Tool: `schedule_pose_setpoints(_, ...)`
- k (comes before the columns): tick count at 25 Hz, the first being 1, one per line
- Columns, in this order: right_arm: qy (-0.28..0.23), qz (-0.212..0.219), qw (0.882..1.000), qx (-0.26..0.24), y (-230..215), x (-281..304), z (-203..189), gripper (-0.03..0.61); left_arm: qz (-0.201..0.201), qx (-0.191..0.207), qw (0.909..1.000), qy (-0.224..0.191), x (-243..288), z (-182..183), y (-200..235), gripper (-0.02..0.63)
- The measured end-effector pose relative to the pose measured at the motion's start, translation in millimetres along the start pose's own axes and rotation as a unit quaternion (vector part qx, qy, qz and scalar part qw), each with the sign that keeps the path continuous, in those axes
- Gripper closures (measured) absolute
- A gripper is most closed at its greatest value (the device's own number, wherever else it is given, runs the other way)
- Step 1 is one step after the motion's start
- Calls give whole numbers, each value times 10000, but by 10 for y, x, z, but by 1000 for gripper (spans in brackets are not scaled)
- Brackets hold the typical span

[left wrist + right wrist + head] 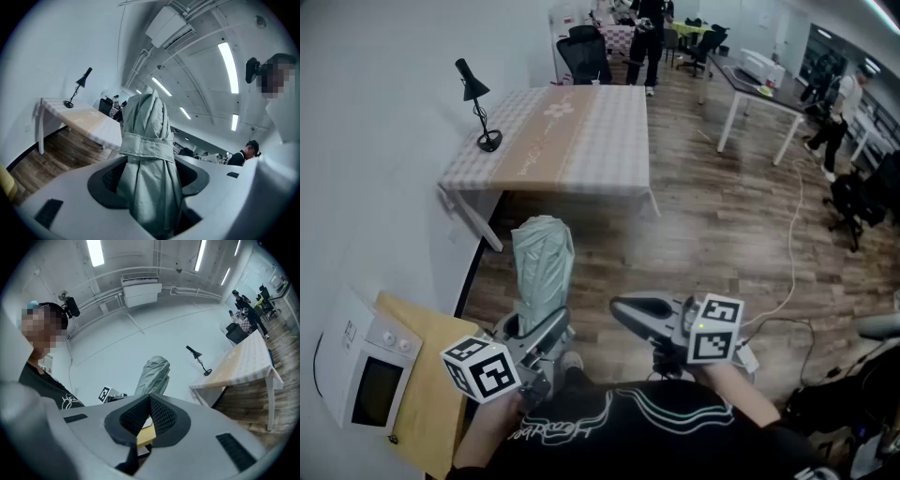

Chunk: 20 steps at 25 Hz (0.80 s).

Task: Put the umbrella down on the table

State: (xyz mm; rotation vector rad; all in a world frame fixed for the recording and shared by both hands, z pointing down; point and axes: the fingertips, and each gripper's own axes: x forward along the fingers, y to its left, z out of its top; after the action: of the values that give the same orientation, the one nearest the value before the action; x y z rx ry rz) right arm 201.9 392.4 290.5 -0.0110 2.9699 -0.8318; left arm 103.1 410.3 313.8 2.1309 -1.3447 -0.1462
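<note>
Umbrella point(542, 267): one, folded, clamped in left tool point(534, 330); right tool point(149, 400) jaws together.
</note>
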Motion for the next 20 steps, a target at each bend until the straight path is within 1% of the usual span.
schedule_pose_setpoints(4, -66, -168, 9998, -80, -10, -105, -5, 568, -76, 34, 10000, -25, 28, -8, -73, 354)
schedule_pose_setpoints(11, -192, -232, 9995, -59, -22, -169, 11, 568, -83, 175, 9998, -5, 70, -2, -169, 354)
schedule_pose_setpoints(14, -251, -213, 9994, 53, -72, -163, 35, 567, -60, 201, 9998, -12, 96, 25, -141, 354)
schedule_pose_setpoints(20, -201, -251, 9994, 161, -268, -137, 53, 566, -67, 156, 9999, 12, 253, 82, -24, 354)
